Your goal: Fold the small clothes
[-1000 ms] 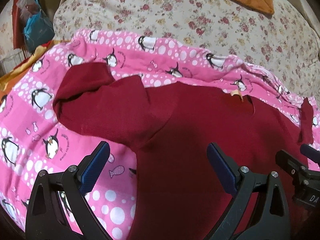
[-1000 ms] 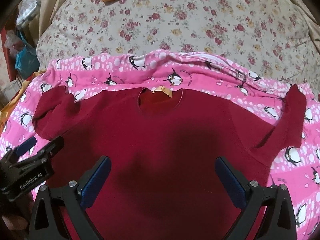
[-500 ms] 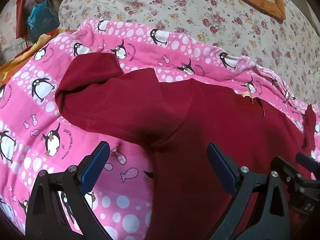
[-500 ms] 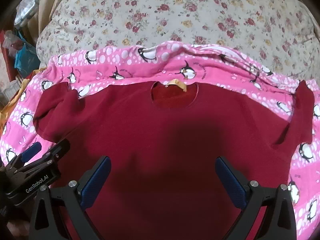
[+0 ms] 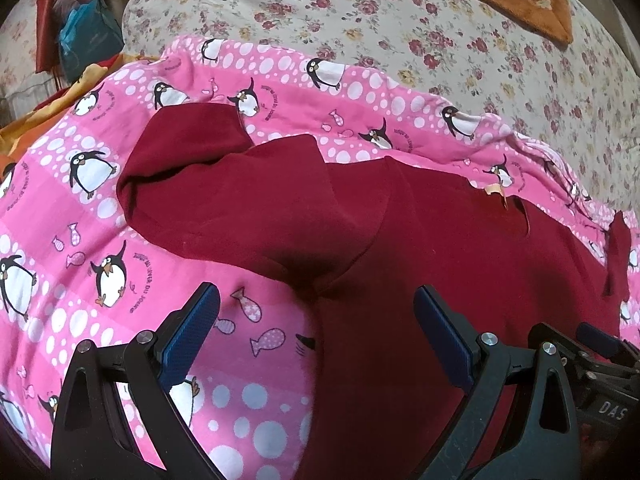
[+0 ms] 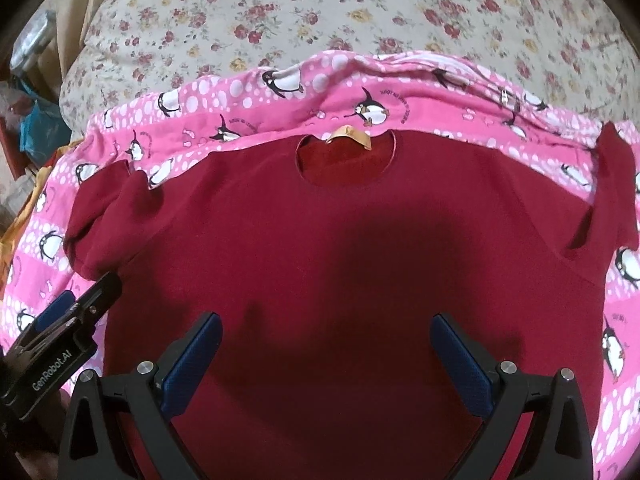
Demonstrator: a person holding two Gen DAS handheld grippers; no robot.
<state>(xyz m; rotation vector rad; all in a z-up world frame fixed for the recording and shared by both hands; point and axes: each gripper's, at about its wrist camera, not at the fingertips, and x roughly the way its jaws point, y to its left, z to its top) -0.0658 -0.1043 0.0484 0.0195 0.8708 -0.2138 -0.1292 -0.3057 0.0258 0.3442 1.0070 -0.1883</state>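
Both grippers hovered with jaws wide and nothing between them. In its own view the left gripper (image 5: 316, 340) straddled the shirt's left side edge, its left finger over bare blanket and its right finger over red cloth, while the right gripper (image 6: 326, 364) hung over the lower middle of the shirt (image 6: 340, 264). The shirt lay face up and spread flat on the pink blanket (image 6: 248, 92), its long axis running from the hem near the grippers toward the neck hole (image 6: 346, 164) at 12 o'clock in the right view, with a tan label (image 6: 352, 136) at the collar. From the left gripper, the left sleeve (image 5: 224, 196) lay at about 11 o'clock, near and plainly closer to that hand than to the other; it was rumpled, with its top doubled over on itself and its cuff end pointing out toward 10 o'clock. The right sleeve (image 6: 612, 192) sat at about 2 o'clock from the right gripper, well apart, turned up in a narrow strip at the blanket's edge. A likely next move would be the left hand reaching forward to take the left sleeve or shoulder and carry it across the body. The shirt looked like a soft, matte knit, limp enough to sag and drag when lifted. The blanket was thin printed cotton with penguins, fish and white dots, wrinkled along its far edge, and lay over a plump flowered quilt (image 6: 360, 12).
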